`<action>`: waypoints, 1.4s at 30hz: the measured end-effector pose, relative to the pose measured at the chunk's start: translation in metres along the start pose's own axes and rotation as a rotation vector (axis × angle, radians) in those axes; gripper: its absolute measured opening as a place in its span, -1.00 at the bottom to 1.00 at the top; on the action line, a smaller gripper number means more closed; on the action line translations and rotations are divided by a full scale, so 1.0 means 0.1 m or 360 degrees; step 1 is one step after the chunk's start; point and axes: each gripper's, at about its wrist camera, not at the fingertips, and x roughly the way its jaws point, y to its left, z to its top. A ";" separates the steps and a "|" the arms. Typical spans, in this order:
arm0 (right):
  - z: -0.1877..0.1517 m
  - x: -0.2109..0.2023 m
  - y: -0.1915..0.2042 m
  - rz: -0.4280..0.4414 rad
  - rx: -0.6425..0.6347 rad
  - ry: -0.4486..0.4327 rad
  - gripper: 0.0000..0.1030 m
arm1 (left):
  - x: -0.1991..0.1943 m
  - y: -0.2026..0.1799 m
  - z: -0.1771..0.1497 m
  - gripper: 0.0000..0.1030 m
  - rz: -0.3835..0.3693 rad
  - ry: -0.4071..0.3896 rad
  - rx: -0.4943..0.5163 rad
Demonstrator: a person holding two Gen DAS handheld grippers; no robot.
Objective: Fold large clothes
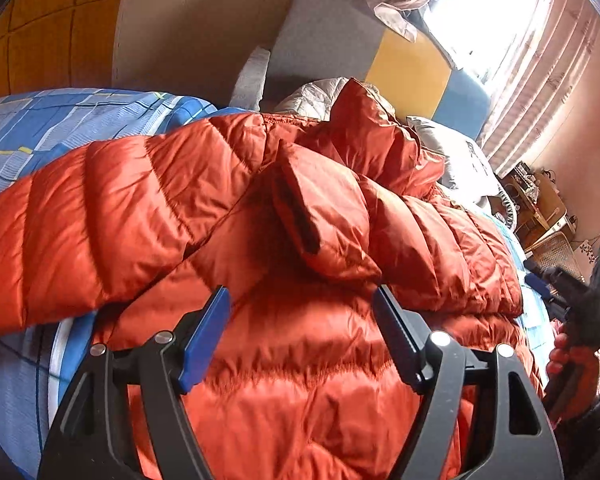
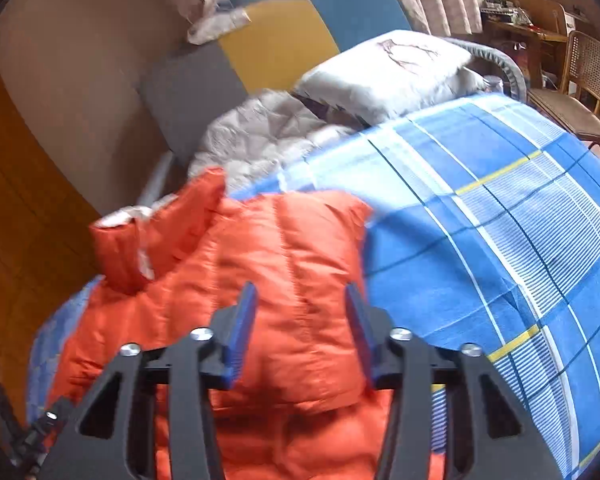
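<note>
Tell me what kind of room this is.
Most likely a bedroom in a home. An orange puffer jacket lies on a bed with a blue checked sheet, a pillow sits by a padded headboard, and curtains cover a bright window.

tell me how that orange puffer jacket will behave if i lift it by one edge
The orange puffer jacket probably flops and drapes: its sleeve already bends over the body. Shiny fabric looks slippery. Puffy quilting suggests it is light for its bulk.
</note>
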 end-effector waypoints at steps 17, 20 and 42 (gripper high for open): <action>-0.36 0.64 0.32 -0.0197 -0.0341 0.0077 -0.24 | 0.55 0.21 0.38 -0.86 -0.0123 0.0090 -0.0191; -0.38 0.65 0.36 -0.0247 -0.0387 0.0071 -0.24 | 0.45 0.24 0.30 -0.91 -0.0139 0.0042 -0.0186; -0.48 0.71 0.51 -0.0409 -0.0545 0.0049 -0.23 | 0.16 -0.43 0.39 0.21 0.0222 -0.0200 0.0153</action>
